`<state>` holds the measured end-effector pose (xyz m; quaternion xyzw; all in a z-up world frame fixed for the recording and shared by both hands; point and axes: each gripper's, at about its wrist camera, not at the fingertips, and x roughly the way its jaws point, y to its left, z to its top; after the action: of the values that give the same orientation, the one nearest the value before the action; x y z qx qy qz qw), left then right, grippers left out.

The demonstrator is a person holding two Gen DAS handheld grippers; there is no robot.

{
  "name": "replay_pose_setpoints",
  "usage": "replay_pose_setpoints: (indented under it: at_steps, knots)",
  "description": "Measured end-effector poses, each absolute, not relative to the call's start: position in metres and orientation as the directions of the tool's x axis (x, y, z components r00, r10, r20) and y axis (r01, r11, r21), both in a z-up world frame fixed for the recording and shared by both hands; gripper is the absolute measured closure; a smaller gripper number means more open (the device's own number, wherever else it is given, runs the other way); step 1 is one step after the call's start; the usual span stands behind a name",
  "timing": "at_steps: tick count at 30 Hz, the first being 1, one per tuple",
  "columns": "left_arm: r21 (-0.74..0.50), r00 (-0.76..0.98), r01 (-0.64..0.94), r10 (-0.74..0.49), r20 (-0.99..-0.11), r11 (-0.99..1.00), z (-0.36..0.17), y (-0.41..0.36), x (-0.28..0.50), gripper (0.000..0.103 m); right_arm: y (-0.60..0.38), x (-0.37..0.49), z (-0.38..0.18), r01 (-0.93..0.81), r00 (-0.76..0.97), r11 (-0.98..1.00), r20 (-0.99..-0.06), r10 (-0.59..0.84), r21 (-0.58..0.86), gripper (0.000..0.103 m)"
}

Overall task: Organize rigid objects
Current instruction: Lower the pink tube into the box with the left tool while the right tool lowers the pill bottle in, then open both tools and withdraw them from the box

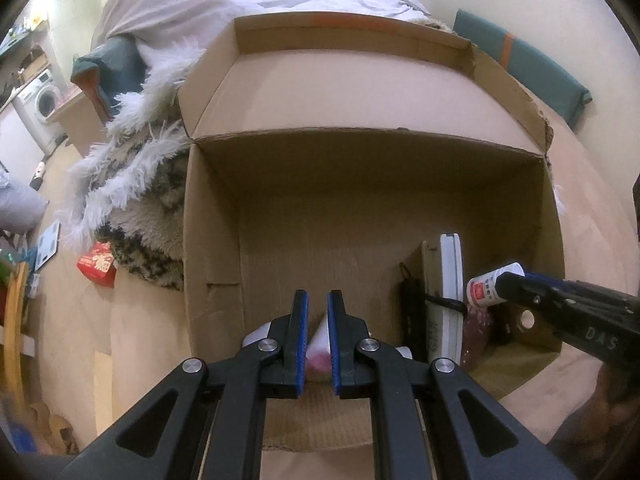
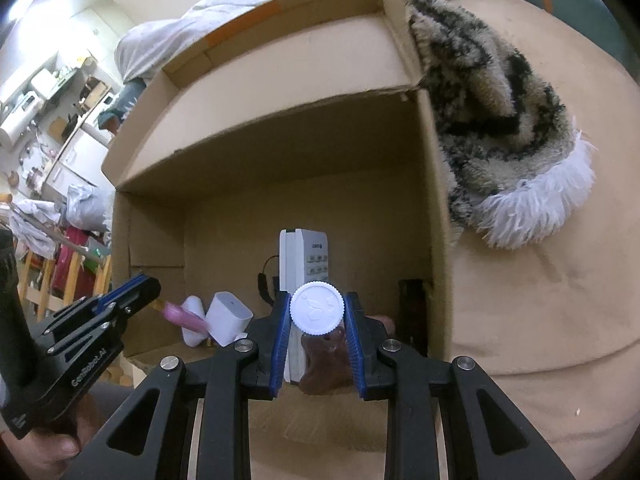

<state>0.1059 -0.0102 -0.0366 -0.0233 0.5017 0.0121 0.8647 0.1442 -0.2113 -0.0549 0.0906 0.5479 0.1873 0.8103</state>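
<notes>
An open cardboard box [image 1: 360, 148] [image 2: 260, 128] lies in front of both grippers. My left gripper [image 1: 318, 300] [image 2: 154, 294] is shut on a small pink thing [image 2: 186, 316] [image 1: 318, 354], held over the box's near left part. My right gripper [image 2: 318, 298] [image 1: 508, 284] is shut on a white-capped bottle [image 2: 316, 309] with a red label [image 1: 486, 288], above the box's right side. Inside stand a white remote [image 2: 306, 260] [image 1: 452, 280], a black corded item [image 1: 412, 312] and a white adapter [image 2: 230, 318].
A shaggy black-and-tan blanket [image 2: 492, 112] [image 1: 148, 216] leans against the box's outer wall. White bedding [image 1: 248, 4] is heaped behind the box. The box rests on a beige cushioned surface [image 2: 540, 300]. A red carton [image 1: 98, 264] lies on the floor at left.
</notes>
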Motion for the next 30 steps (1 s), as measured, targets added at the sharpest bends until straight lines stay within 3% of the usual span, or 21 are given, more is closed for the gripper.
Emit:
replay_pose_setpoints:
  at_steps: [3, 5, 6, 7, 9, 13, 18, 23, 24, 25, 26, 27, 28, 30]
  knots:
    - [-0.028, 0.489, -0.044, -0.003, -0.872, 0.999, -0.037, -0.010, 0.107, 0.092, -0.211, 0.145, -0.055, -0.189, 0.344, 0.916, -0.850, 0.399, 0.354, 0.075]
    - [-0.020, 0.479, -0.055, 0.009, -0.878, 0.998, -0.038, -0.011, 0.108, 0.079, -0.211, 0.146, -0.053, -0.185, 0.352, 0.908, -0.838, 0.418, 0.375, 0.074]
    - [-0.023, 0.477, -0.062, 0.009, -0.879, 0.998, -0.038, -0.010, 0.108, 0.078, -0.212, 0.145, -0.050, -0.185, 0.362, 0.906, -0.831, 0.423, 0.381, 0.068]
    - [-0.038, 0.485, -0.064, -0.003, -0.875, 0.997, -0.037, -0.010, 0.107, 0.078, -0.213, 0.144, -0.048, -0.185, 0.375, 0.907, -0.826, 0.421, 0.379, 0.048]
    - [-0.031, 0.493, -0.072, 0.009, -0.870, 0.997, -0.036, -0.010, 0.106, 0.077, -0.216, 0.140, -0.040, -0.177, 0.432, 0.915, -0.807, 0.404, 0.363, 0.019]
    - [-0.032, 0.487, -0.108, 0.025, -0.873, 0.994, -0.034, -0.005, 0.106, 0.070, -0.215, 0.138, -0.030, -0.203, 0.467, 0.914, -0.785, 0.406, 0.352, 0.019]
    - [-0.058, 0.469, -0.134, 0.011, -0.883, 0.989, -0.031, 0.003, 0.103, 0.070, -0.214, 0.133, -0.022, -0.227, 0.503, 0.919, -0.770, 0.393, 0.321, 0.017]
    - [-0.050, 0.465, -0.178, 0.039, -0.884, 0.983, -0.024, 0.011, 0.098, 0.069, -0.217, 0.131, -0.015, -0.220, 0.520, 0.908, -0.745, 0.418, 0.356, 0.000]
    - [-0.055, 0.465, -0.184, 0.037, -0.884, 0.981, -0.022, 0.013, 0.097, 0.066, -0.217, 0.130, -0.012, -0.218, 0.528, 0.908, -0.739, 0.418, 0.359, 0.000]
    - [-0.064, 0.465, -0.191, 0.033, -0.885, 0.979, -0.020, 0.015, 0.096, 0.055, -0.218, 0.127, -0.010, -0.216, 0.537, 0.908, -0.733, 0.417, 0.359, 0.000]
    - [-0.072, 0.466, -0.200, 0.030, -0.884, 0.977, -0.017, 0.017, 0.093, 0.036, -0.219, 0.125, -0.007, -0.215, 0.545, 0.909, -0.729, 0.414, 0.357, 0.000]
    - [-0.076, 0.471, -0.216, 0.036, -0.881, 0.973, -0.013, 0.020, 0.090, 0.027, -0.219, 0.122, -0.005, -0.212, 0.550, 0.912, -0.729, 0.409, 0.351, 0.000]
    - [-0.076, 0.478, -0.226, 0.042, -0.877, 0.971, -0.009, 0.021, 0.087, 0.020, -0.219, 0.118, -0.003, -0.209, 0.554, 0.915, -0.729, 0.402, 0.346, 0.000]
    - [-0.085, 0.494, -0.231, 0.042, -0.869, 0.969, 0.000, 0.024, 0.080, 0.020, -0.222, 0.111, 0.002, -0.199, 0.556, 0.908, -0.721, 0.414, 0.368, 0.000]
